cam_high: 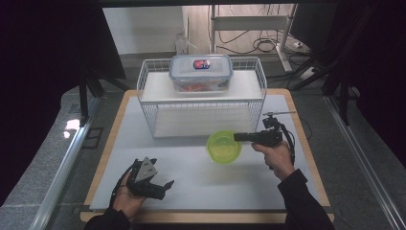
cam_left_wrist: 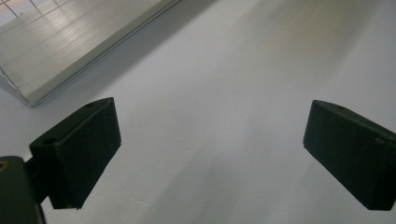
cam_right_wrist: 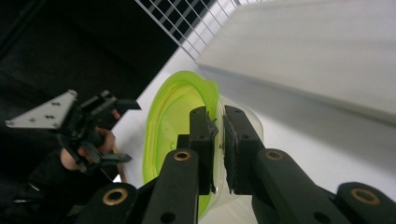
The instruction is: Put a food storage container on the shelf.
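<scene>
— Two grippers are working here; which one is doing the job?

— It is the right gripper (cam_right_wrist: pixel 218 140) that is pinching the rim of the green bowl (cam_high: pixel 223 147), its jaws nearly closed with only the thin plastic wall between them. The bowl is sitting just in front of the white wire rack (cam_high: pixel 152 111), towards its right end, on the grey mat (cam_high: pixel 191 187).

— And how should that hold be handled?

— My judgement is that a bite on one edge is letting the bowl tip, so the person should be keeping the wrist level, lifting slowly, and squeezing firmly enough that the slick rim is not sliding out. The jaws are seated well down over the lip, which is helping.

— What is the left gripper (cam_left_wrist: pixel 210 154) doing?

— It is resting wide open, holding nothing, well apart from the rack's front left corner, with bare mat between its jaws.

— Anything else near the rack?

— A lidded clear container (cam_high: pixel 201 72) is standing on the rack's top shelf, untouched.
</scene>
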`<state>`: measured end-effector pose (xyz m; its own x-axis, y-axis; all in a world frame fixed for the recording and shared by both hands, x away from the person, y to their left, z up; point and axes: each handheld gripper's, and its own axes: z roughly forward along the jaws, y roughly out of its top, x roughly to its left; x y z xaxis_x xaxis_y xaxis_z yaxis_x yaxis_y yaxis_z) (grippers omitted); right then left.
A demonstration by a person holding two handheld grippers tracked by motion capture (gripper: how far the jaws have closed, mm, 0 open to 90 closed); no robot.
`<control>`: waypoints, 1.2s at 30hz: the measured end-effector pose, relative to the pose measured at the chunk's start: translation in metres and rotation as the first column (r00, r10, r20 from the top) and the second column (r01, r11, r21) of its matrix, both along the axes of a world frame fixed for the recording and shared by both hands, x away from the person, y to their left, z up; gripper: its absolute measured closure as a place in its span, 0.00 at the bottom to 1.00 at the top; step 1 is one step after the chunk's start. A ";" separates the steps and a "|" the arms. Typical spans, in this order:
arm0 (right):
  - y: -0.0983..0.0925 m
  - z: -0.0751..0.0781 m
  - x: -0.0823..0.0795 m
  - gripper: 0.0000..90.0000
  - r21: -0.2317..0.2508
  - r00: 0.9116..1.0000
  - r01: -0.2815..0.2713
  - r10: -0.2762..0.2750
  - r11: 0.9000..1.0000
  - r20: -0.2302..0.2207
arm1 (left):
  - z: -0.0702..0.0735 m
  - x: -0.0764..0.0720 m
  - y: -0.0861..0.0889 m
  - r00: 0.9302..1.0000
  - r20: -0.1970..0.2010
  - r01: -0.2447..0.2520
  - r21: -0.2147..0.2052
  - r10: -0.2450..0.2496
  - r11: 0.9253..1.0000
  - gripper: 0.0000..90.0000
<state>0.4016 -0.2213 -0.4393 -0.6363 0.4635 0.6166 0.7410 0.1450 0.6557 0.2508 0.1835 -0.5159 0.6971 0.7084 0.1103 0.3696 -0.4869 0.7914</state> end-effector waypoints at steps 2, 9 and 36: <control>0.000 0.007 0.000 0.93 0.017 1.000 -0.001 0.001 1.000 0.006 | 0.000 0.000 0.001 1.000 -0.005 0.000 -0.014 0.000 1.000 0.04; 0.001 0.026 0.001 0.94 0.047 0.999 0.006 -0.008 0.999 0.032 | 0.001 0.000 0.001 1.000 -0.011 0.003 -0.034 -0.003 0.999 0.04; 0.004 0.102 0.012 0.94 0.168 0.991 0.031 -0.052 0.985 0.120 | 0.001 0.000 0.000 1.000 -0.009 0.005 -0.023 -0.005 1.000 0.04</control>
